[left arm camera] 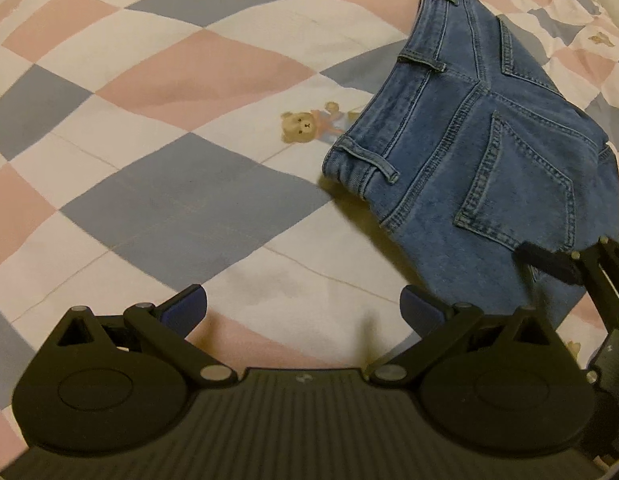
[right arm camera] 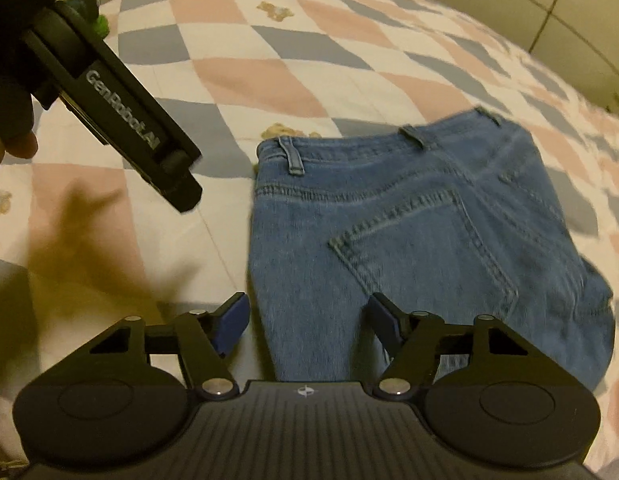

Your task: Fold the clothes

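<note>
Checked in pink, grey-blue and white, with small teddy bears printed here and there, the bedspread fills the left wrist view. We see our left gripper low over it, blue-padded fingers spread wide apart with nothing but quilt between them. To the right of it lie the jeans — blue denim, folded, back pocket and belt loops facing up, the waistband pointing toward the far side of the bed. One teddy bear print sits just beside the waistband corner. At the right edge our right gripper reaches in over the lower part of the denim.

From the right wrist view, the same bedspread curves away toward a tiled wall. The jeans lie straight ahead, waistband farthest from the camera, pocket stitching plain to see though slightly blurred. Our right gripper has its fingers apart — they straddle the near, narrow end of the denim, not closed on it. Upper left, the left gripper hangs above the quilt, held in a dark-gloved hand, clear of the jeans.
</note>
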`<state>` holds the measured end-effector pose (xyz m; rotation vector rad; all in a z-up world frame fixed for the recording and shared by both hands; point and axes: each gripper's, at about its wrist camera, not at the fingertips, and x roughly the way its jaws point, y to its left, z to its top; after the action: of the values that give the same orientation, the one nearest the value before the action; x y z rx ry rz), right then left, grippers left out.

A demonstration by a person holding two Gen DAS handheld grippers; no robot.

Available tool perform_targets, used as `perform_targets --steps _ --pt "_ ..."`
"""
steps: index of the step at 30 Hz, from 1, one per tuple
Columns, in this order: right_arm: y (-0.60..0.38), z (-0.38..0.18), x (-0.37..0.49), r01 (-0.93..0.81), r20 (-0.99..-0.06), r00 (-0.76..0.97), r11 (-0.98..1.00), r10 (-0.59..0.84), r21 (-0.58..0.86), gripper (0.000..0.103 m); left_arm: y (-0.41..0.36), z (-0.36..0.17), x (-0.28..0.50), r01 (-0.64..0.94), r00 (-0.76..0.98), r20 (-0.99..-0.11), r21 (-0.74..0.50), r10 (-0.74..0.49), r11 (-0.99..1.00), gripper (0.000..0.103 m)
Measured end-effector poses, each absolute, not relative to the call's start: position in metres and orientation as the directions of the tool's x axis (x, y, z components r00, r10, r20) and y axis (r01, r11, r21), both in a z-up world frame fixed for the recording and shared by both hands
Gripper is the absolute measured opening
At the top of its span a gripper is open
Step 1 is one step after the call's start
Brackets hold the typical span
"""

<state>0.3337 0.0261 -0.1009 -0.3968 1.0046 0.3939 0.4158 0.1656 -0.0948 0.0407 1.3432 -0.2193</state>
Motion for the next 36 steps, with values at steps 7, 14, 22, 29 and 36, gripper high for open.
perform_targets --steps 7,14,22,29,36 --pt "0.055 -0.123 0.346 -0.567 -0.847 0.523 0.782 0.096 -0.261 0.058 0.177 -0.106 0.436 0.164 0.197 -0.968 -0.124 -0.156 0.979 0.102" --pt "0.037 -0.122 0.352 -0.504 -0.866 0.481 0.851 0.138 -0.145 0.002 0.175 -0.104 0.441 0.178 0.181 -0.971 -0.122 -0.154 0.976 0.101" --pt "-0.006 -0.086 0.362 -0.345 -0.853 0.498 0.938 0.159 -0.027 0.0 0.161 -0.086 0.432 0.21 0.184 -0.967 -0.137 -0.177 0.968 0.101" --pt "-0.019 -0.079 0.358 -0.275 -0.859 0.49 0.961 0.15 0.011 0.0 0.152 -0.078 0.434 0.213 0.195 -0.957 -0.171 -0.213 0.962 0.101" --pt "-0.017 -0.086 0.351 -0.255 -0.871 0.466 0.966 0.155 0.035 0.0 0.157 -0.091 0.432 0.196 0.161 -0.957 -0.208 -0.241 0.958 0.101"
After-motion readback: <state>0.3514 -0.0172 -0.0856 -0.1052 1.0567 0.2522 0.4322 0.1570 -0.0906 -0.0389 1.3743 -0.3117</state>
